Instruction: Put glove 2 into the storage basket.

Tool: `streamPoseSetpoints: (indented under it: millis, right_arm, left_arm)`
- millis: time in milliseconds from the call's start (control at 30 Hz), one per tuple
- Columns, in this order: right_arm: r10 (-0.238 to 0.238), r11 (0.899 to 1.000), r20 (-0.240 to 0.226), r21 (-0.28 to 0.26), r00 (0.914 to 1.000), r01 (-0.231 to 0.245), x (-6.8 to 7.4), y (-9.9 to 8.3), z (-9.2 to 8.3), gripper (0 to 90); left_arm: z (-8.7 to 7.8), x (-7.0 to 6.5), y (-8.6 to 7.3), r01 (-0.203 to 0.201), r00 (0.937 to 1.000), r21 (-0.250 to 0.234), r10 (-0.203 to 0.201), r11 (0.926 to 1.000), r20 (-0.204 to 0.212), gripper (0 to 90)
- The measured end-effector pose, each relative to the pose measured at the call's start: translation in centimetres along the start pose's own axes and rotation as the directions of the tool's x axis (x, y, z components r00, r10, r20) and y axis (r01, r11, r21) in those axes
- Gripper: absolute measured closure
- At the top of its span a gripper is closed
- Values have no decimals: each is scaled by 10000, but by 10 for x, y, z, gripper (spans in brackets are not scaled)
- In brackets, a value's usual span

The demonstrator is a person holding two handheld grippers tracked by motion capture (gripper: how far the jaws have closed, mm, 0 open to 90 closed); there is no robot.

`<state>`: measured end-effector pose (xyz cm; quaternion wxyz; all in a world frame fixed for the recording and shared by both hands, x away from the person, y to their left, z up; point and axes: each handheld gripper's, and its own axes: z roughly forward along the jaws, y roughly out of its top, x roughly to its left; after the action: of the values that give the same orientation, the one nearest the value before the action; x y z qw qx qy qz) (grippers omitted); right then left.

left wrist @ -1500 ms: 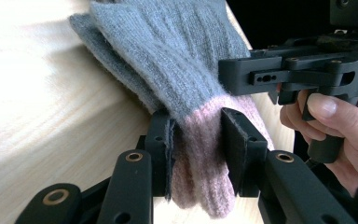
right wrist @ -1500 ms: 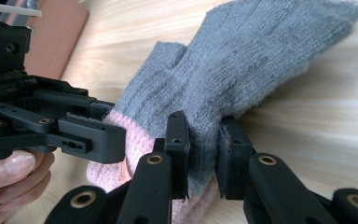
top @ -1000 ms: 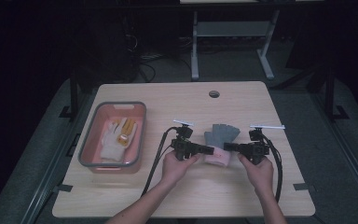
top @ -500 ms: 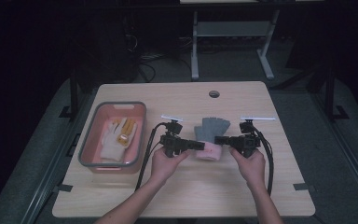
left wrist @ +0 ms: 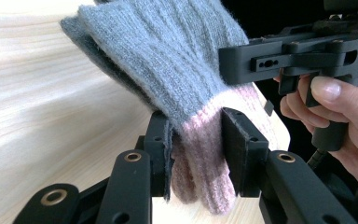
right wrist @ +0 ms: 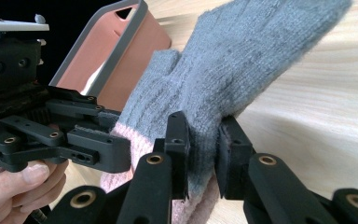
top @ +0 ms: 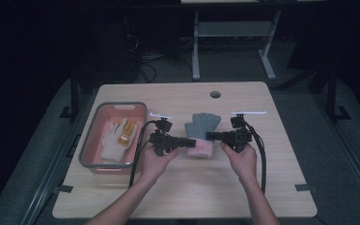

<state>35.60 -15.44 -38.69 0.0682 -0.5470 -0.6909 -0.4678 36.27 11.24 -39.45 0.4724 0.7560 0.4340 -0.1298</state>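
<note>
Two-handed lift of a glove [top: 200, 133] above the table [top: 178, 192]. The grey glove with its pink cuff hangs between the two grippers, near the middle of the table and to the right of the bin [top: 92, 149], which holds a white glove [top: 114, 140]. To do the step well, both hands should travel together at one pace, keeping the knit lightly taut — unequal pulls would stretch the cuff or drag it out of a grip. The left gripper [left wrist: 196, 154] is closed narrow on the pink cuff; the right gripper [right wrist: 204, 149] pinches the grey knit just above the cuff — both sets of pads press into the fabric.
</note>
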Motion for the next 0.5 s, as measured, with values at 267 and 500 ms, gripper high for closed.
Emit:
streamPoseSetpoints:
  millis: [267,500]
  right_arm:
    - [-142,9999,-278,-60,9995,141,13,7,8,767]
    - [-215,9998,-364,53,9991,217,23,12,17,767]
  left_arm:
    - [-17,3,0,-95,9999,-191,92,9998,-133,644]
    - [-29,6,-1,-113,9995,-302,104,9995,-313,644]
